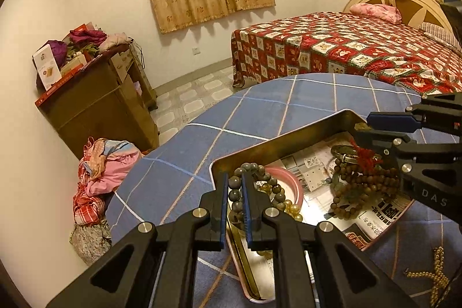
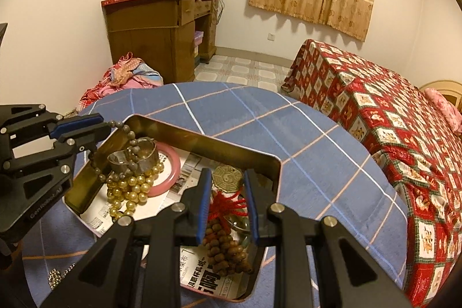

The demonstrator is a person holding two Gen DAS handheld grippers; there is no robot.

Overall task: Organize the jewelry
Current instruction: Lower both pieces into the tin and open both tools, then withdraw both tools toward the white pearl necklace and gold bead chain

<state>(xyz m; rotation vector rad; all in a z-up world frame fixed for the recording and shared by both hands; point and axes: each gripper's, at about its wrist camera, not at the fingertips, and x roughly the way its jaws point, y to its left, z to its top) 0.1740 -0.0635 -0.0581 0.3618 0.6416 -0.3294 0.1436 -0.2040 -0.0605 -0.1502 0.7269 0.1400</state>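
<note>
A gold metal tin [image 1: 291, 132] [image 2: 219, 143] lined with newspaper sits on the blue checked table. My left gripper [image 1: 234, 184] [image 2: 101, 124] is shut on a grey bead bracelet [image 1: 235, 194] [image 2: 130, 134], held over the tin's left wall. In the tin lie a pink bangle [image 2: 170, 169], a silver cuff [image 2: 135, 156], gold pearls [image 2: 130, 191], a brass bagua charm [image 2: 226, 178] with a red tassel [image 2: 228, 205], and brown wooden beads [image 2: 225, 250] [image 1: 361, 184]. My right gripper [image 2: 226, 184] [image 1: 372, 129] is open, its fingers either side of the tassel.
A gold bead chain [image 1: 433, 276] lies on the table outside the tin, and a silver bead chain [image 2: 57, 277] shows at the near left. A bed [image 1: 346, 48] stands beyond the table, a wooden desk [image 2: 156, 28] by the wall, clothes [image 1: 101, 172] on the floor.
</note>
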